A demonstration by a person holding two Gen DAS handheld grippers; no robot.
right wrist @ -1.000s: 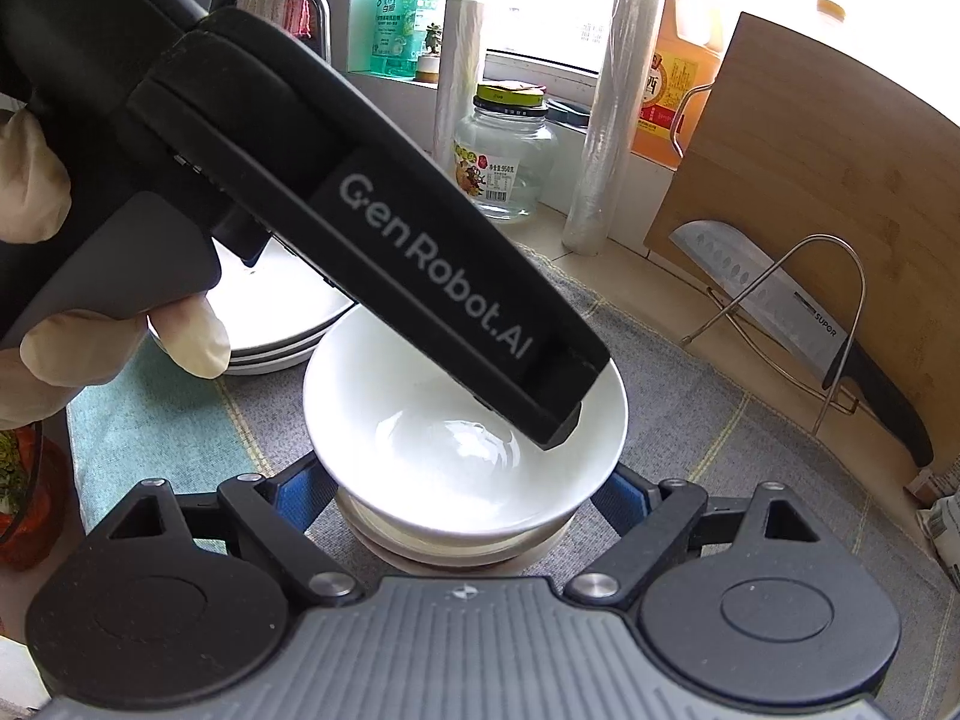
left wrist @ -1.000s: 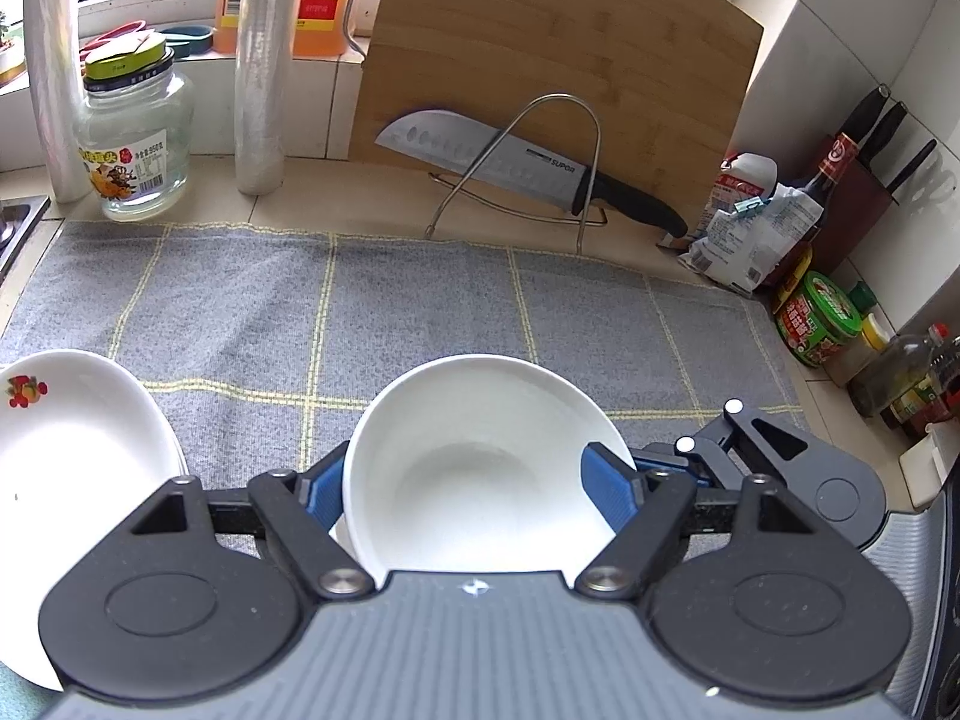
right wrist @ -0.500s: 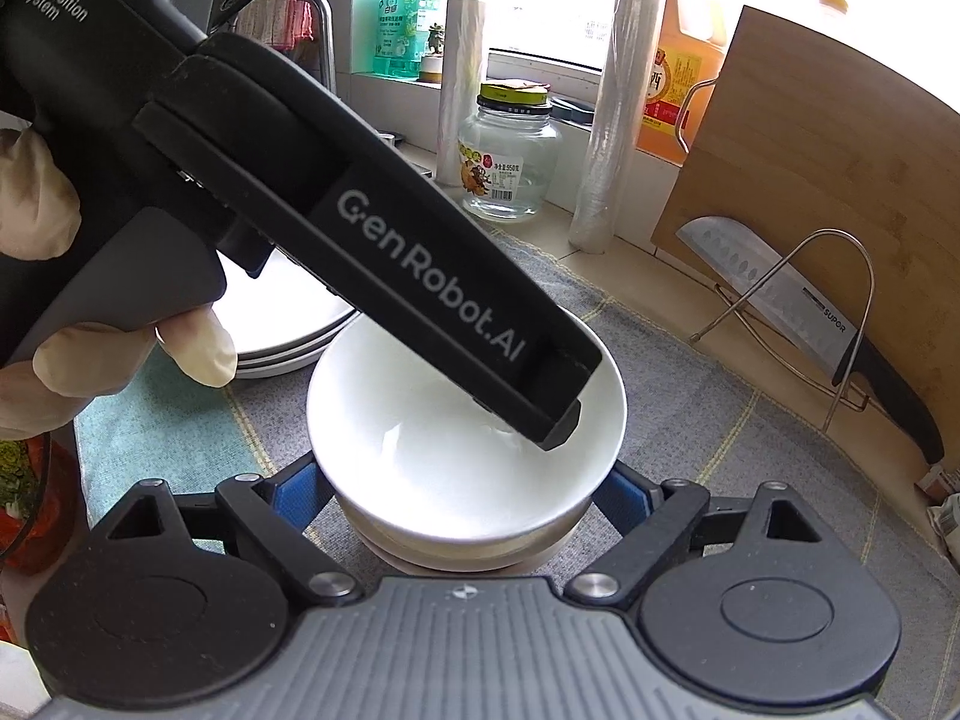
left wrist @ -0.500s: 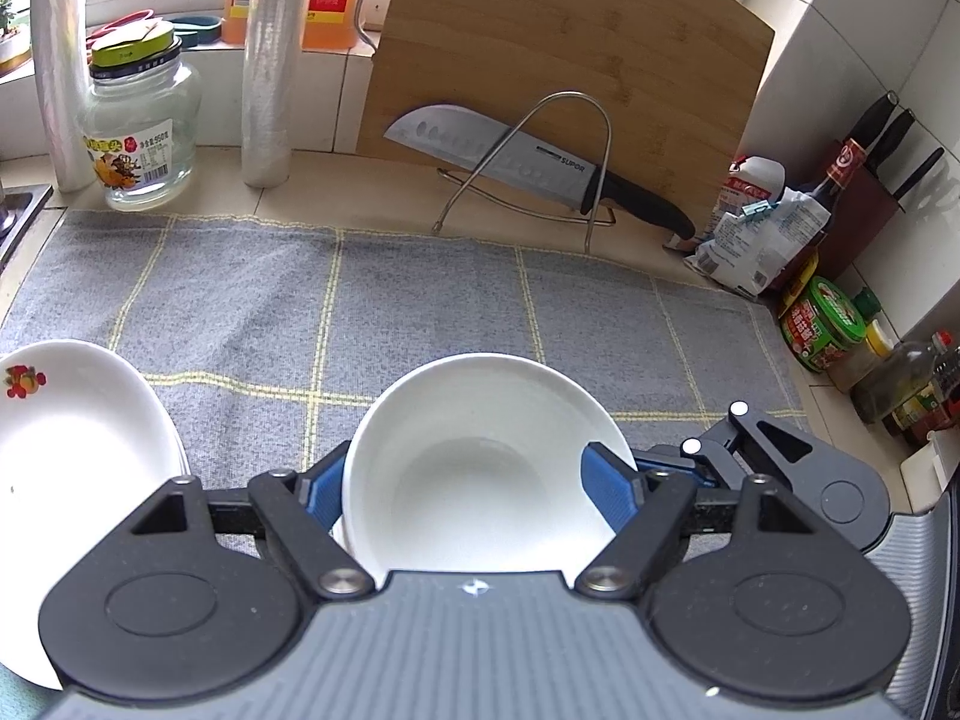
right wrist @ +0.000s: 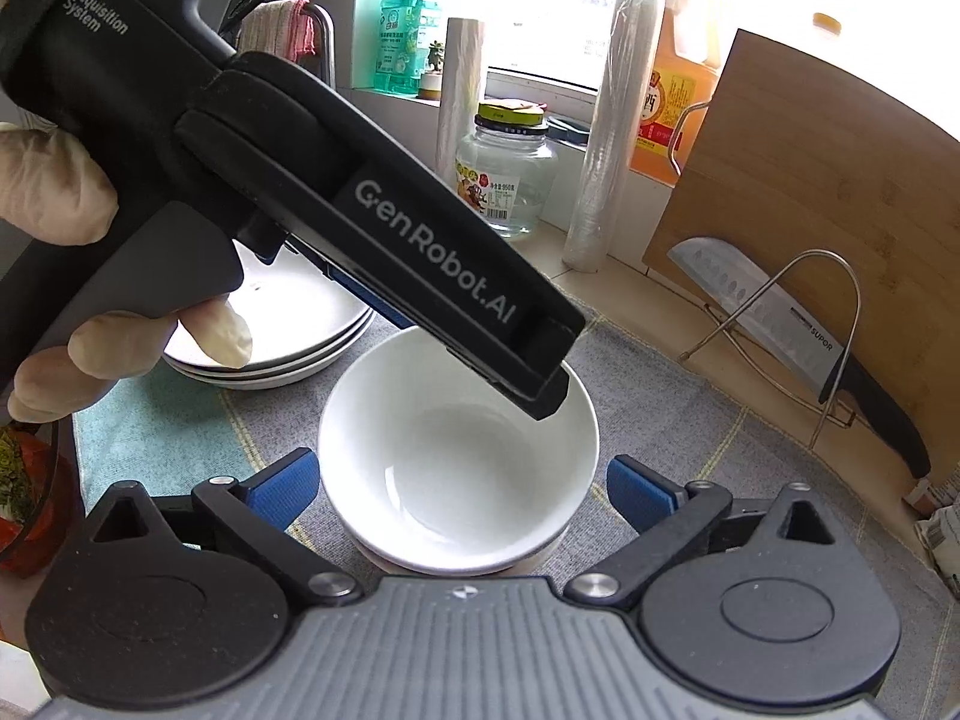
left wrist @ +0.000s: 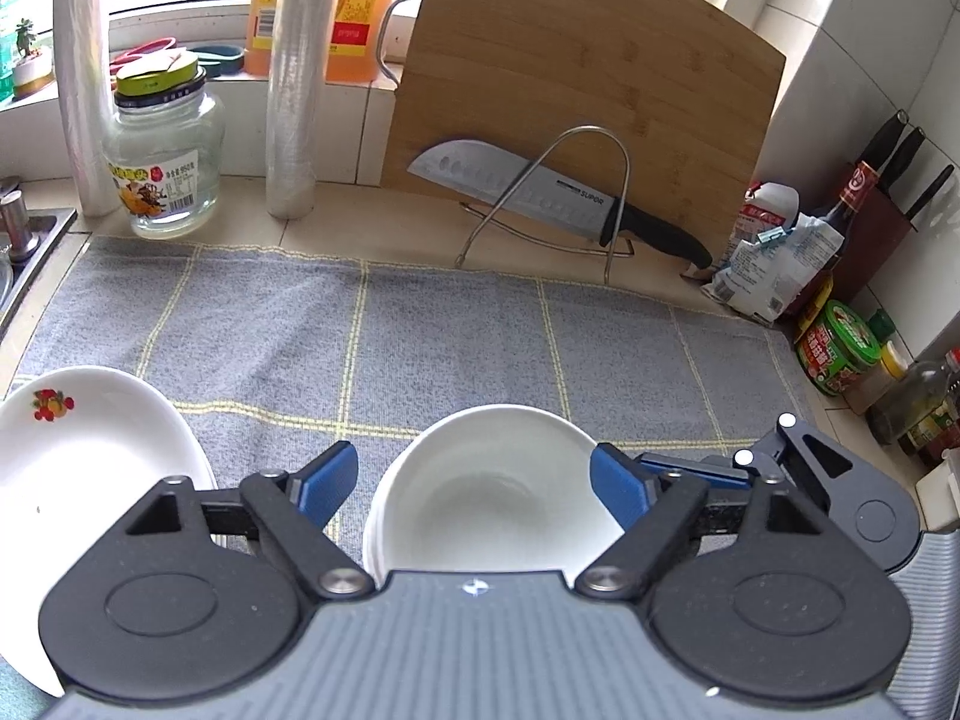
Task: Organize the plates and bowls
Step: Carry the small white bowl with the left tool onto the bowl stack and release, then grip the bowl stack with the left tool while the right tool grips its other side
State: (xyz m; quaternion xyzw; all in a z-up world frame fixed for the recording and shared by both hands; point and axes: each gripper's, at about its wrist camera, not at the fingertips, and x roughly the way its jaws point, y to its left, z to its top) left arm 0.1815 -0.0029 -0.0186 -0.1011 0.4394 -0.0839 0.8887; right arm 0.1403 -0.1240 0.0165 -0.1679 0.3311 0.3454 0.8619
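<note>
A white bowl (left wrist: 489, 492) sits on a stack of bowls on the grey checked mat (left wrist: 420, 330). My left gripper (left wrist: 474, 477) is open, its blue pads standing apart from the bowl's sides. The same bowl (right wrist: 459, 459) shows in the right wrist view, between the open blue pads of my right gripper (right wrist: 462, 489), which do not touch it. The left gripper's black body (right wrist: 372, 228) hangs over the bowl there. A stack of white plates (right wrist: 300, 324) lies to the left; its top plate (left wrist: 84, 456) has a fruit print.
A knife (left wrist: 558, 198) on a wire rack leans against a wooden cutting board (left wrist: 576, 78) at the back. A glass jar (left wrist: 162, 156) and film rolls (left wrist: 294, 78) stand back left. Sauce bottles and jars (left wrist: 840, 348) crowd the right. A sink edge (left wrist: 24, 252) lies left.
Both grippers opened wider and let go of the bowl, which now sits lower on the stack. Both cameras have risen and pulled back a little.
</note>
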